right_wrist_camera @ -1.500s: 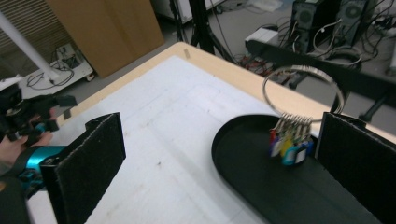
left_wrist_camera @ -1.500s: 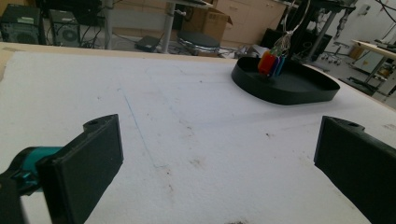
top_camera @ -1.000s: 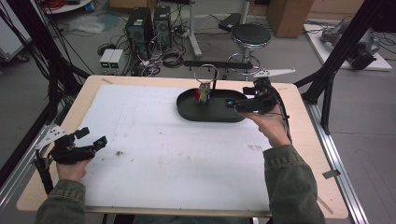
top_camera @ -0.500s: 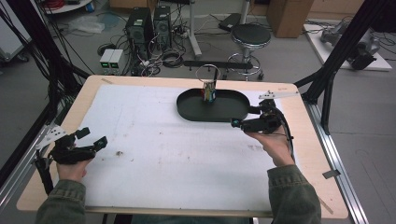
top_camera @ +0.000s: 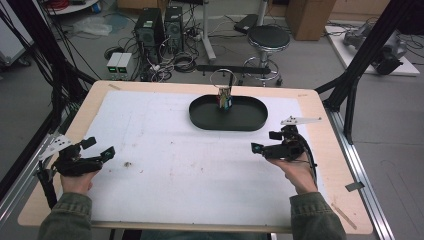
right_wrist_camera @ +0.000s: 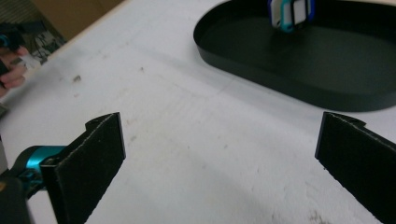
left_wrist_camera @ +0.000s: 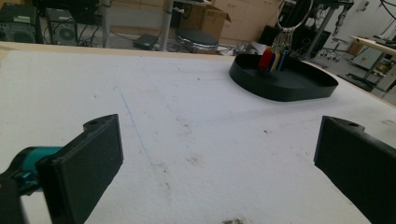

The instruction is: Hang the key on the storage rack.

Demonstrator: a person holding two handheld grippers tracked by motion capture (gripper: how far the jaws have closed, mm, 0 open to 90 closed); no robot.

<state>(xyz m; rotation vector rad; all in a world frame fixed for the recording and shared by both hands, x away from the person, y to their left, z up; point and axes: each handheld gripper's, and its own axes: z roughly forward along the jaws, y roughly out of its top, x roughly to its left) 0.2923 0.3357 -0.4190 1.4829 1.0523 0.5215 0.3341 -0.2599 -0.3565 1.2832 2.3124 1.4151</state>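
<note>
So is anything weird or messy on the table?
A bit. The bunch of coloured key tags stands upright in the black tray, its ring sticking up instead of lying flat. The white mat has small dirty specks. Nothing looks spilled or broken.

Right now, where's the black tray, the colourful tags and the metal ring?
black tray [top_camera: 250, 123], high view, near rim.
colourful tags [left_wrist_camera: 272, 60], left gripper view, middle of the bunch.
metal ring [left_wrist_camera: 295, 17], left gripper view, right side of the loop.

- Left tongs [top_camera: 99, 151] sit low over the surface's [top_camera: 165, 175] near-left corner, the 2 jaws spread wide with nothing between them, held by the left hand [top_camera: 75, 172].
- Right tongs [top_camera: 265, 142] hover near the surface's right edge, jaws likewise wide apart and empty, gripped by the right hand [top_camera: 299, 172].
</note>
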